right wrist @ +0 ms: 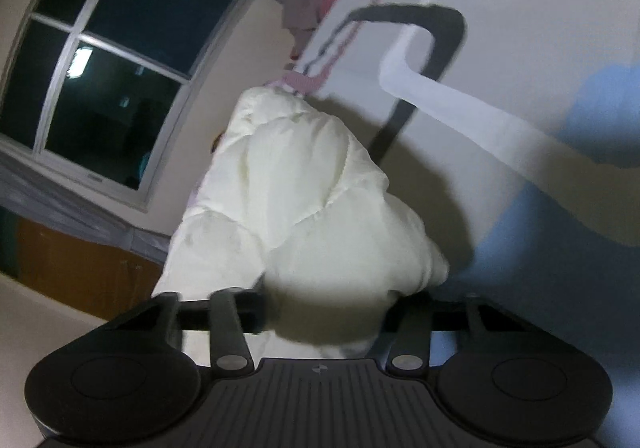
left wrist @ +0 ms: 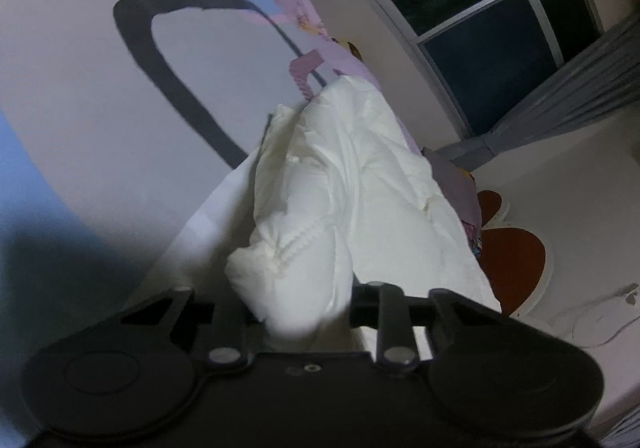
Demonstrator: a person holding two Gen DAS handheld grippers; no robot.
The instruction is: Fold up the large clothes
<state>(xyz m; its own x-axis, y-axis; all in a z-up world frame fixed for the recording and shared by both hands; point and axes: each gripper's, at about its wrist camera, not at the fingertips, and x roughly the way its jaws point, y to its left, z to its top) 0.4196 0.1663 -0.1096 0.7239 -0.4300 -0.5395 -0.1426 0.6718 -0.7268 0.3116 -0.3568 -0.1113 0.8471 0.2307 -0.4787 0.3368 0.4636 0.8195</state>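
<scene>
I have the white puffer jacket (left wrist: 360,184) bunched on the bed (left wrist: 100,108), both the left gripper (left wrist: 304,312) and right gripper (right wrist: 324,312) apparently pinching it; folding looks barely started.

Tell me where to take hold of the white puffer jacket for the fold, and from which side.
Grip the white puffer jacket at its near bunched edge, coming from the near side. That padding already sits pinched between the left gripper and the right gripper; the rest lies stretched away across the patterned bed sheet.
</scene>
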